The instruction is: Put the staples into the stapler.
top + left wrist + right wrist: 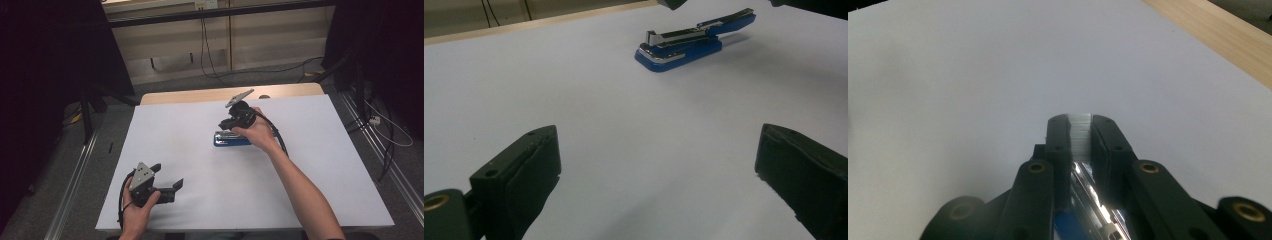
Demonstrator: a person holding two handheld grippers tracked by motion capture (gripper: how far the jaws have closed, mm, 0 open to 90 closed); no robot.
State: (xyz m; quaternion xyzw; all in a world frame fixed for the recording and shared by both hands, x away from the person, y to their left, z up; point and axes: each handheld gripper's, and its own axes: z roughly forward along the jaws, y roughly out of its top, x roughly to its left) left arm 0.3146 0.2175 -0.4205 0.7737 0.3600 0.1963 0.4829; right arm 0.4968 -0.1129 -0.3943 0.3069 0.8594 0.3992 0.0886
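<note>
A blue stapler (231, 139) with a chrome magazine lies on the white table (200, 200), just right of centre. In the left gripper view the stapler (689, 42) shows with its top arm slightly raised. My right gripper (231, 123) hangs directly over it, pointing down. Its jaws are shut on a pale ridged strip of staples (1079, 135), and the right gripper (1079, 122) has the stapler's shiny metal (1093, 200) just beneath. My left gripper (167, 176) rests near the front left of the table. The left gripper (656, 150) is open with nothing between its jaws.
A wooden strip (200, 95) runs along the table's far edge. Beyond it are a floor with cables (210, 65) and a pale wall. Metal rails (75, 175) flank the table on both sides.
</note>
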